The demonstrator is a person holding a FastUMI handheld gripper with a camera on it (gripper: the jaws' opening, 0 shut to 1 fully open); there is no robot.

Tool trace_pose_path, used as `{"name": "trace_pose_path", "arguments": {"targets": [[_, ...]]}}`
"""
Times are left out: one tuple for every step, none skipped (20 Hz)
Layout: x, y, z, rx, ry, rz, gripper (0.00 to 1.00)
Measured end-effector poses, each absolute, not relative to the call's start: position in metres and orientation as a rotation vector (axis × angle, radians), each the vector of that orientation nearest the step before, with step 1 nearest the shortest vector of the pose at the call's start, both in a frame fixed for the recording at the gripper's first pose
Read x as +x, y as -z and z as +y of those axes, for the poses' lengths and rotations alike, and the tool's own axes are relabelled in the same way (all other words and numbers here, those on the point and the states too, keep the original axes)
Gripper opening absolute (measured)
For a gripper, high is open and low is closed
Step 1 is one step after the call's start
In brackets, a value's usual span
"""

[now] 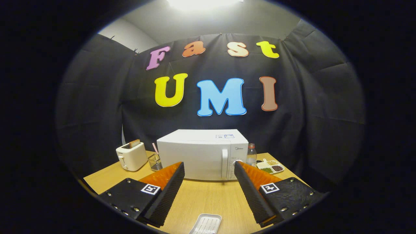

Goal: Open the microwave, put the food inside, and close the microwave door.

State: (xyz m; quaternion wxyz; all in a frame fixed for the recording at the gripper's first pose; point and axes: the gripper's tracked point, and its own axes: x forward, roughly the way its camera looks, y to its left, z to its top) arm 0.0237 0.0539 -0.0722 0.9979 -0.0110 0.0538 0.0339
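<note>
A toaster (131, 156) holding a slice is sitting far left on the table (208, 198), a wire basket (155, 162) just beside it. The microwave (203, 157) is standing shut beyond the gripper (209, 169) — fingers spread wide, gripping nothing. A small white tray (206, 224) is lying between them. Rightward, a bottle (251, 155) and a divided food dish (270, 166) are waiting — the microwave's logo too small to read.

Black cloth walls (308, 107) enclose a wooden table (208, 198), with a bright ceiling light (201, 4) glaring overhead.

On the table: 1 microwave (203, 155), 1 toaster (131, 157), 1 bottle (251, 154), 1 wire basket (155, 162), 2 small trays (270, 166) (206, 224).
</note>
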Motion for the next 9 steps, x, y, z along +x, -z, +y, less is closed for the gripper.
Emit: {"name": "trace_pose_path", "arguments": {"targets": [[0.016,0.074,0.050,-0.027,-0.061,0.112,0.97],[0.011,0.073,0.046,-0.029,-0.051,0.110,0.97],[0.007,0.071,0.040,-0.029,-0.038,0.108,0.97],[0.004,0.068,0.036,-0.022,-0.029,0.104,0.97],[0.002,0.066,0.032,-0.015,-0.019,0.101,0.97],[0.001,0.064,0.028,-0.010,-0.010,0.099,0.97],[0.001,0.062,0.025,-0.005,-0.004,0.097,0.97],[0.000,0.050,0.022,-0.001,0.002,0.090,0.97],[0.000,0.050,0.020,0.001,0.005,0.086,0.97]]}}
